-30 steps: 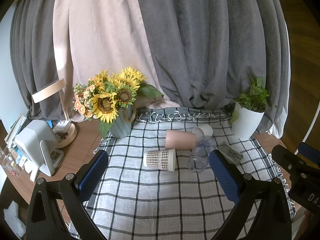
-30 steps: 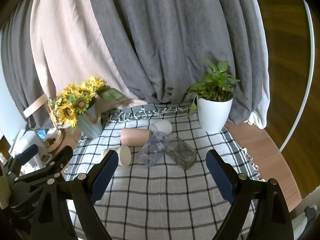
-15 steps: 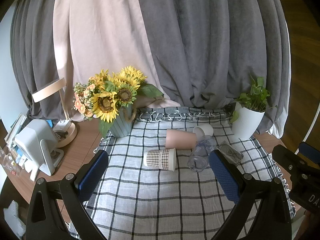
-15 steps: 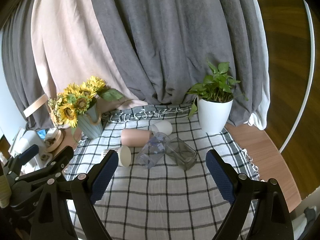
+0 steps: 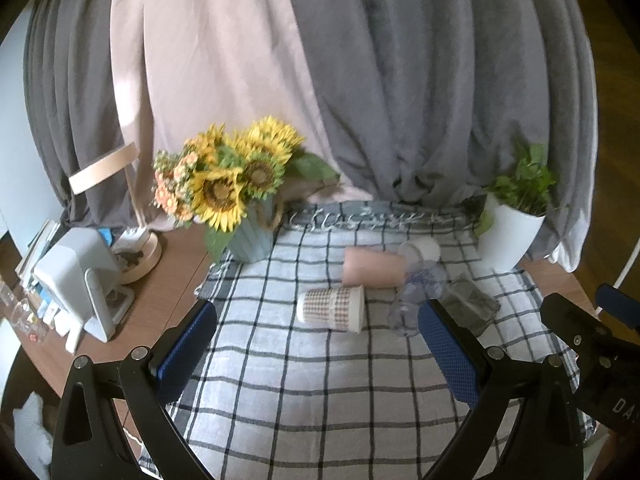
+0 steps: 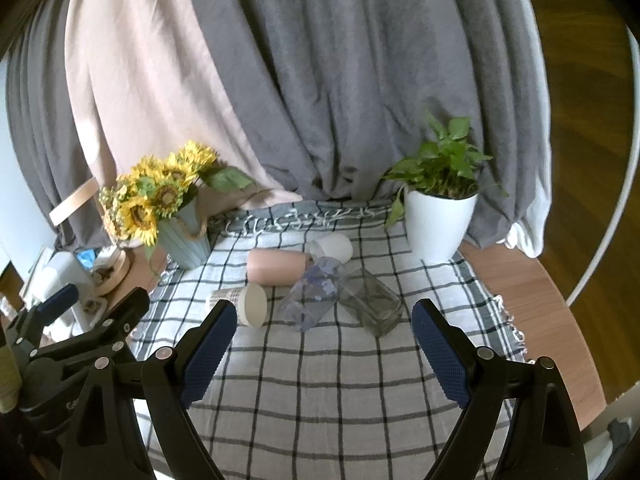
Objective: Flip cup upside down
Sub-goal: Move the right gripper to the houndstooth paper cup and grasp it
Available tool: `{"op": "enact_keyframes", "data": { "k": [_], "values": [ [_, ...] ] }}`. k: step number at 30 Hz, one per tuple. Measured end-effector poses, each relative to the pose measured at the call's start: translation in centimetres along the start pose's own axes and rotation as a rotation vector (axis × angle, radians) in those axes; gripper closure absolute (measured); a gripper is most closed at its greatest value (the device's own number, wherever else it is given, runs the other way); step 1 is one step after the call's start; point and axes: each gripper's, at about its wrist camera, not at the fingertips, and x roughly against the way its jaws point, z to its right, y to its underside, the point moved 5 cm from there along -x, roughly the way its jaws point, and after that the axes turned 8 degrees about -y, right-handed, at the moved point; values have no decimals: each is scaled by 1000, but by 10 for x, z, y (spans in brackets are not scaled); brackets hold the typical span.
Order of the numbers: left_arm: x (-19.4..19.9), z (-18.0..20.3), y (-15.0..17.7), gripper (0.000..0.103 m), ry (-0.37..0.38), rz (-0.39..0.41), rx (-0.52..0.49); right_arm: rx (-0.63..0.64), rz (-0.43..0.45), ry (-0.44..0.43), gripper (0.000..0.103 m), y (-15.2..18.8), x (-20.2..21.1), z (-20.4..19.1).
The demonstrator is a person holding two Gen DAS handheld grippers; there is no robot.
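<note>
Several cups lie on their sides on the checked cloth: a patterned paper cup (image 5: pixel 332 309) (image 6: pixel 240 303), a pink cup (image 5: pixel 374 267) (image 6: pixel 277 266), a white cup (image 5: pixel 422 249) (image 6: pixel 332 246), a clear plastic cup (image 5: pixel 416 300) (image 6: pixel 312 299) and a square glass (image 5: pixel 468 304) (image 6: pixel 370 303). My left gripper (image 5: pixel 316 350) is open and empty, short of the paper cup. My right gripper (image 6: pixel 322 344) is open and empty, short of the clear cup and glass. The left gripper also shows in the right wrist view (image 6: pixel 80 328).
A sunflower vase (image 5: pixel 252 236) (image 6: pixel 186 236) stands at the cloth's back left. A white plant pot (image 5: pixel 508 236) (image 6: pixel 438 224) stands at the back right. A white device (image 5: pixel 80 276) and a lamp base (image 5: pixel 136 250) sit on the wooden table (image 5: pixel 160 300) to the left. Curtains hang behind.
Both grippers have moved slightly forward and the view has shifted a little. Both stay open. The cups have not moved.
</note>
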Motion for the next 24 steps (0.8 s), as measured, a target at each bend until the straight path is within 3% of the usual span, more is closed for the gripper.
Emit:
{"op": "enact_keyframes", "data": {
  "k": [4,10,18,24],
  "values": [
    [-26,-8,8,0,-49,-74,23,22,-80,-49,14,-1,-30,-8],
    [-74,-37,36,0,-194,-233,129,103,-246,-128,14,1,-95,-37],
    [-127,-76,75,0,-287,-440,343,330,-487,-252,14,-1,-187,-93],
    [-148,-89,86,1,-355,-510,425,522,-655,-305,14,1,-249,-137]
  ]
}}
